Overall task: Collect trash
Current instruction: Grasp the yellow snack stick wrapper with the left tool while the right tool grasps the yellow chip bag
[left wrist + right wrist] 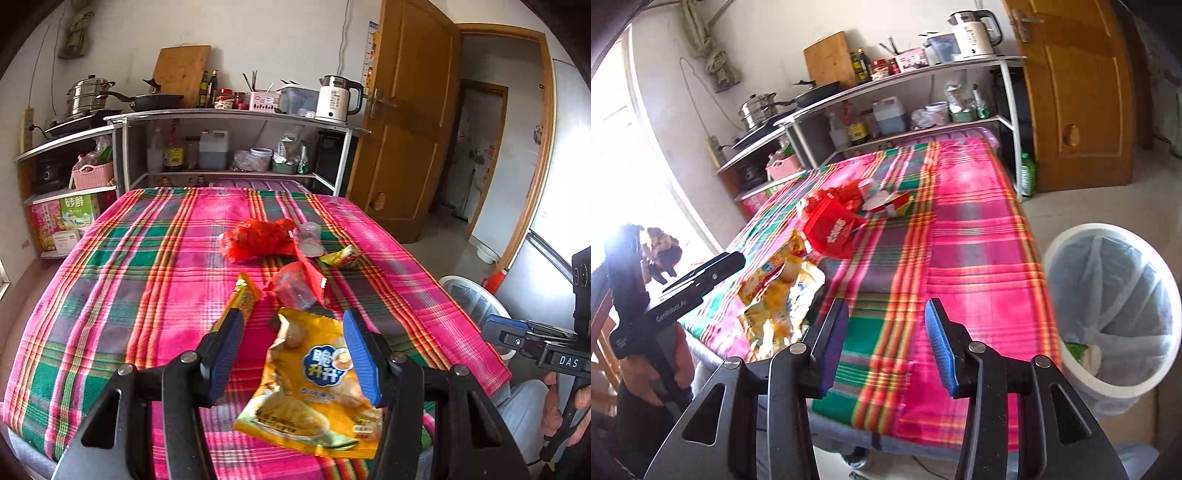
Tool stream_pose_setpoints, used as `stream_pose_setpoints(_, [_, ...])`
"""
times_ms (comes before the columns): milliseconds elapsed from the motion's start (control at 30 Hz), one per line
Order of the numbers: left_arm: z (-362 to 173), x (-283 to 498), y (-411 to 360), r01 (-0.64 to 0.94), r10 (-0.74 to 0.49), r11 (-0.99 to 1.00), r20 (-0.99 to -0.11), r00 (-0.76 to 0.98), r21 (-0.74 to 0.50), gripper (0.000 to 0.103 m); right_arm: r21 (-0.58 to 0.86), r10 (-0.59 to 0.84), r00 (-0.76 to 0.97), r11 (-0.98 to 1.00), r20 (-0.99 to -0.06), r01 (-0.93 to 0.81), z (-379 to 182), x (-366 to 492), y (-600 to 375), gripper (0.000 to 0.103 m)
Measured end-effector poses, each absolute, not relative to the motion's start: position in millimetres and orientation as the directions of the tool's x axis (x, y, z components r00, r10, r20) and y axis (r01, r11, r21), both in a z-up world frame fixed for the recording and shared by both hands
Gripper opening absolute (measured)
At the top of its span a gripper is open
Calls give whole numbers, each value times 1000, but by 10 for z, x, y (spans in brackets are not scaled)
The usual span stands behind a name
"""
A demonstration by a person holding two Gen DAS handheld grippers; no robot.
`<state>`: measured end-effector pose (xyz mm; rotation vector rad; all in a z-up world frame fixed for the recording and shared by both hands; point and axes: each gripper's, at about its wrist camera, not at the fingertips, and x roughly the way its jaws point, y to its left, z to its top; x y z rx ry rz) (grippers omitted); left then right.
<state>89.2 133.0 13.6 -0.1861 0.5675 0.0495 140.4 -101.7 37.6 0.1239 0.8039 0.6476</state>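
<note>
A yellow snack bag lies on the plaid-covered table between the fingers of my left gripper, which is open around it without clamping. It also shows in the right wrist view. Further back lie a small yellow wrapper, a red packet with a clear plastic cup, a red plastic bag, another clear cup and a yellow-green wrapper. My right gripper is open and empty above the table's near edge. A white lined trash bin stands to its right.
The plaid cloth covers the whole table. A metal shelf rack with bottles, pans and a kettle stands behind it. A wooden door is at the back right. The bin sits on the floor by the table's right side.
</note>
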Motion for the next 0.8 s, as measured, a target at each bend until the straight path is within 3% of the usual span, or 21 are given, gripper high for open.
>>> stream_pose_setpoints(233, [-90, 962, 1653, -160, 41, 975, -586, 809, -154, 58, 322, 598, 453, 771, -661, -549, 267, 1488, -564, 45])
stream_pose_setpoints(800, [-360, 1174, 1739, -148, 19, 979, -667, 745, -138, 58, 336, 605, 331, 728, -724, -597, -67, 1875, 243, 45])
